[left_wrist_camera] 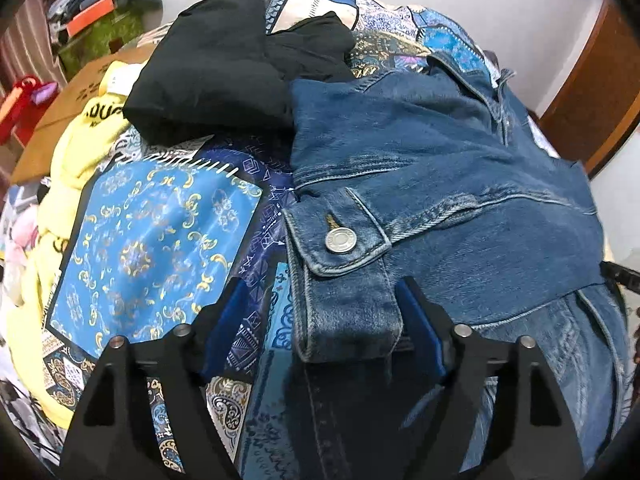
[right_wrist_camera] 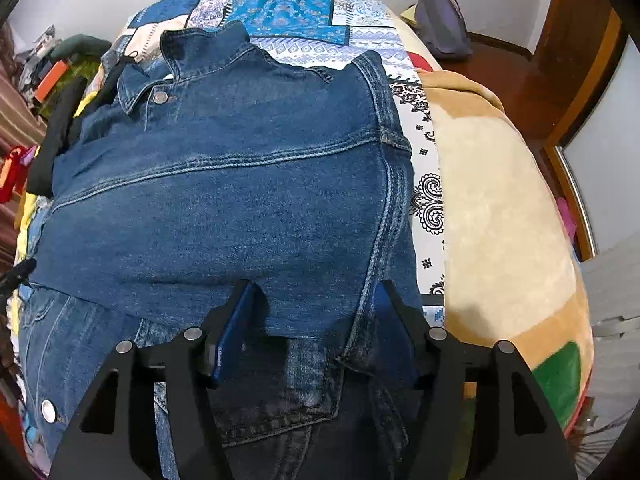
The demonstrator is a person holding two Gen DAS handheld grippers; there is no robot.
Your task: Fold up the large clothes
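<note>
denim jacket (left_wrist_camera: 440, 184) lying folded on bedspread (left_wrist_camera: 160, 240) | left gripper (left_wrist_camera: 320, 312) jaws standing open around cuff (left_wrist_camera: 344, 280) | right gripper (right_wrist_camera: 316, 312) jaws standing open over hem

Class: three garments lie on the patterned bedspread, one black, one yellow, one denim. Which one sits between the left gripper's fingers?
The denim jacket: its buttoned cuff lies between the left gripper fingers. The black garment and yellow garment lie farther off, untouched.

Patchwork bedspread (left_wrist_camera: 160, 240), tan blanket (right_wrist_camera: 500, 200), cardboard box (left_wrist_camera: 80, 92).
</note>
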